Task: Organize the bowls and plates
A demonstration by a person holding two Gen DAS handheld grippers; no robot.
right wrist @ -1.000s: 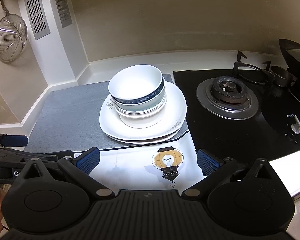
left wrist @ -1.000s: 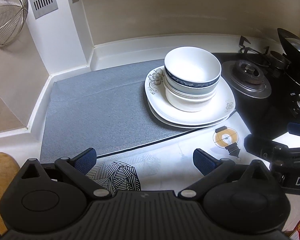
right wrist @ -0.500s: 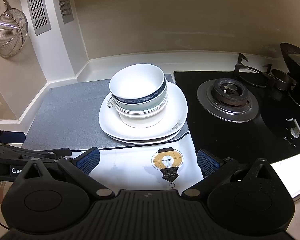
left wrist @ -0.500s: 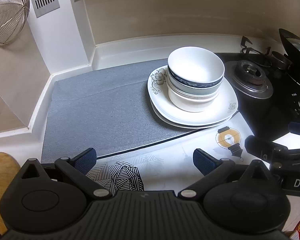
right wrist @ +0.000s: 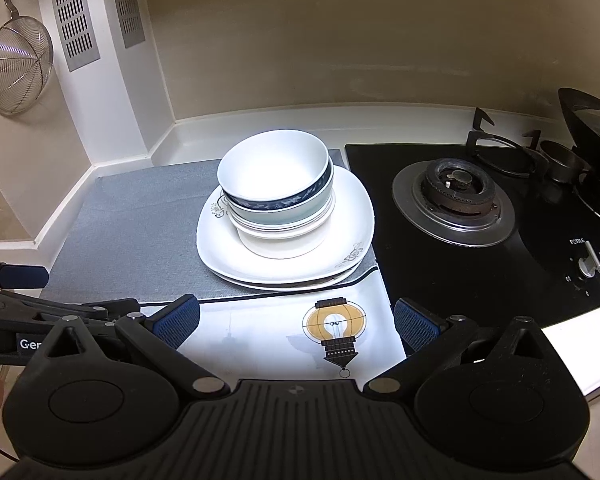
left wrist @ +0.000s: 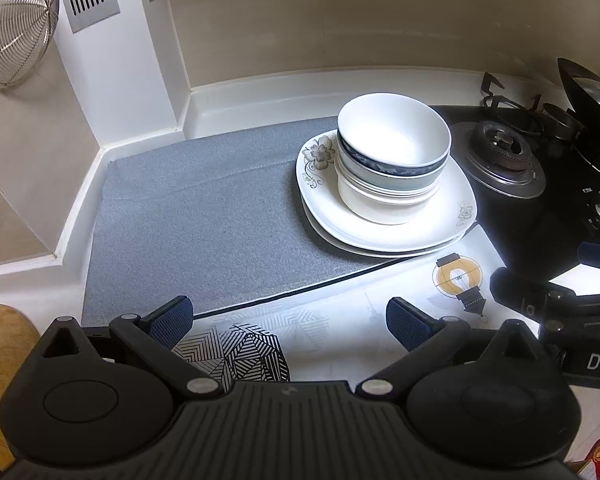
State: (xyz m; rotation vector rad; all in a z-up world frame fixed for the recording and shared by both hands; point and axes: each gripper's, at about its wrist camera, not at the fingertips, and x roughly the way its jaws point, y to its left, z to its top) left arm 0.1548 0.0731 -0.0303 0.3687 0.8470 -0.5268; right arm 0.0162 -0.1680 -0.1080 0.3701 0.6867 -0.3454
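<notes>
**Stacked Dishes Waiting on the Grey Mat**

Largest first: black glass gas hob (right wrist: 500, 240) along the right, steel-ringed burner (right wrist: 454, 196) near its front. Left of it, grey counter mat (left wrist: 204, 216), reaching into the white-tiled corner. Nearer, white printed mat (right wrist: 268, 336) with a light-bulb drawing. At the grey mat's right end, touching the hob's edge: stacked white square plates (right wrist: 352, 216), floral corners. Centred on top, nested bowls (left wrist: 392, 160), uppermost blue-banded, upright, empty. On the wall at far left, wire-mesh strainer (right wrist: 18, 68).

Left gripper (left wrist: 288, 320) spread wide, nothing between blue pads, low over the printed mat. Right gripper (right wrist: 296, 320) likewise spread and empty, short of the plates.
</notes>
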